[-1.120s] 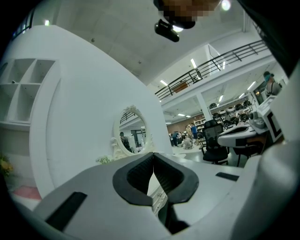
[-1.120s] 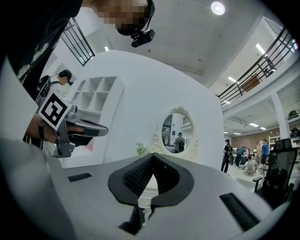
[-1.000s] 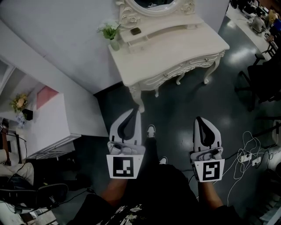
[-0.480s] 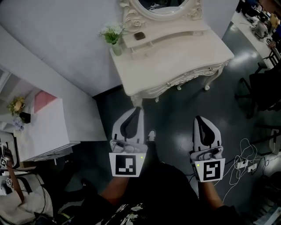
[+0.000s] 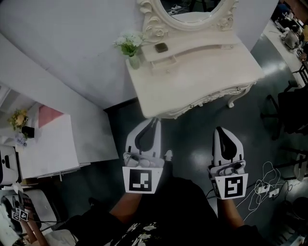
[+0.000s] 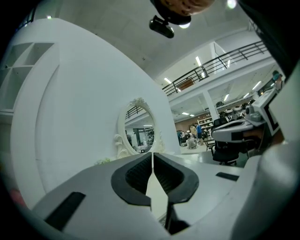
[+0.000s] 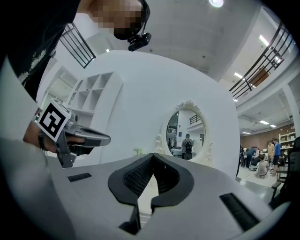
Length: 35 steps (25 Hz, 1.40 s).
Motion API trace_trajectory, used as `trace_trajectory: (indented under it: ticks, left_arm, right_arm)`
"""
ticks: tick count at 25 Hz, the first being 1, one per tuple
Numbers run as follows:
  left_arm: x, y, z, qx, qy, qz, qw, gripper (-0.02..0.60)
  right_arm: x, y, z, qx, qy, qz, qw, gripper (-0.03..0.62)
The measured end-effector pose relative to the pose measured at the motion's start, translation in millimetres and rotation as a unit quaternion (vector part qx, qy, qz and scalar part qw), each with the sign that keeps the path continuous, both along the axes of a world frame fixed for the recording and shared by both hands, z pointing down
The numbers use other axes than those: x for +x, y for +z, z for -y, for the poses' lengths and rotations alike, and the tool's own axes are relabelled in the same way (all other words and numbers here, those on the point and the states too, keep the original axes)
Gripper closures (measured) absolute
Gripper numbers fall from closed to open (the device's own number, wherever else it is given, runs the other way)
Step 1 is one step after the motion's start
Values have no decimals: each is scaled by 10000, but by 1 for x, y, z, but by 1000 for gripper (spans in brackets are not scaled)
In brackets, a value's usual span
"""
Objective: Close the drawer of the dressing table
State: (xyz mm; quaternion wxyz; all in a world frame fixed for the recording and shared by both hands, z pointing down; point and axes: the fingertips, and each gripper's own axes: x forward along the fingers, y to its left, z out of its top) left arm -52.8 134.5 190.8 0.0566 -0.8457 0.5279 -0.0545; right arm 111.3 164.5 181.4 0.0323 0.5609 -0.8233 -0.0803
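Observation:
The cream dressing table (image 5: 202, 86) with its oval mirror (image 5: 192, 8) stands ahead against the white wall. On its raised back shelf a small drawer (image 5: 162, 60) sticks out toward me, with a dark object (image 5: 161, 47) on the shelf above it. My left gripper (image 5: 155, 121) is shut and empty, level, its tips just short of the table's front left corner. My right gripper (image 5: 219, 130) is also shut and empty, over the dark floor in front of the table. The mirror (image 6: 140, 129) shows beyond the closed left gripper (image 6: 152, 157), and beyond the closed right gripper (image 7: 152, 157).
A glass vase of white flowers (image 5: 130, 45) stands on the table's left back corner. A white cabinet (image 5: 48, 144) is at the left, a dark chair (image 5: 293, 110) at the right, and cables (image 5: 269, 185) lie on the floor at the right. My shoe (image 5: 167, 154) shows between the grippers.
Both grippers have moved forward toward the dressing table, which now sits nearer in the head view. The jaws have stayed shut.

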Motion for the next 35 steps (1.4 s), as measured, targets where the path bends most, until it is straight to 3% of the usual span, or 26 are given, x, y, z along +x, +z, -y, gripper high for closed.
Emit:
trace_trajectory:
  ticks: [4,15,23,35]
  left_arm:
    - [-7,3,28,15,52,158,9999,577]
    - [-32,12,99,-45,178,141,9997,577]
    - [-25,26,118,-171,355,121,9992,577]
    - [-14,42,168,-365,173,224,9989,577]
  right_arm:
    - [-11,3,37,-30,-84,13,10000,595]
    - [-47,1,111,5,-139,-33,9999,595]
    - [-47,13,130,-161,-163,-47,9997,595]
    - [-34,23,187,-187,-380,70,9991,595]
